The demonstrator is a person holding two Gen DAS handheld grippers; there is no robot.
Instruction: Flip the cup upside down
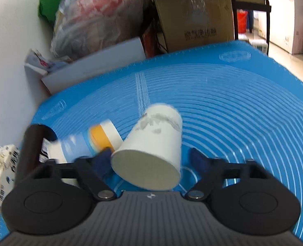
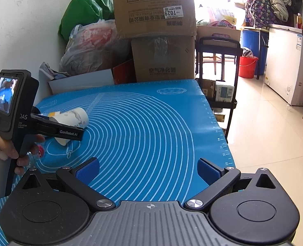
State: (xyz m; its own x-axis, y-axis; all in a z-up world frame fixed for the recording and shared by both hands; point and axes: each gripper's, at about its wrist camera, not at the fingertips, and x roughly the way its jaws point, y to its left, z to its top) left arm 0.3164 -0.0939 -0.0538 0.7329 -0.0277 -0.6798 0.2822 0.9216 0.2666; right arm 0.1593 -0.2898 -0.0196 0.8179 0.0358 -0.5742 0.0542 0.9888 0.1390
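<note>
A white paper cup (image 1: pixel 153 143) is tilted over the blue mat (image 1: pixel 233 106), its open mouth turned toward the camera and its base pointing away. My left gripper (image 1: pixel 151 160) is open around it; the left pad (image 1: pixel 102 160) is at the cup's rim, the right pad (image 1: pixel 198 161) stands apart from it. In the right wrist view the same cup (image 2: pixel 73 119) leans behind the left gripper's arm (image 2: pixel 48 127). My right gripper (image 2: pixel 149 170) is open and empty above the mat's near side.
A blue-and-white bottle with an orange band and white cap (image 1: pixel 94 141) lies on the mat just left of the cup. Cardboard boxes (image 2: pixel 163 61), plastic bags (image 2: pixel 89 47) and a white board (image 2: pixel 79 82) crowd the far edge. A black cart (image 2: pixel 217 71) stands right of the table.
</note>
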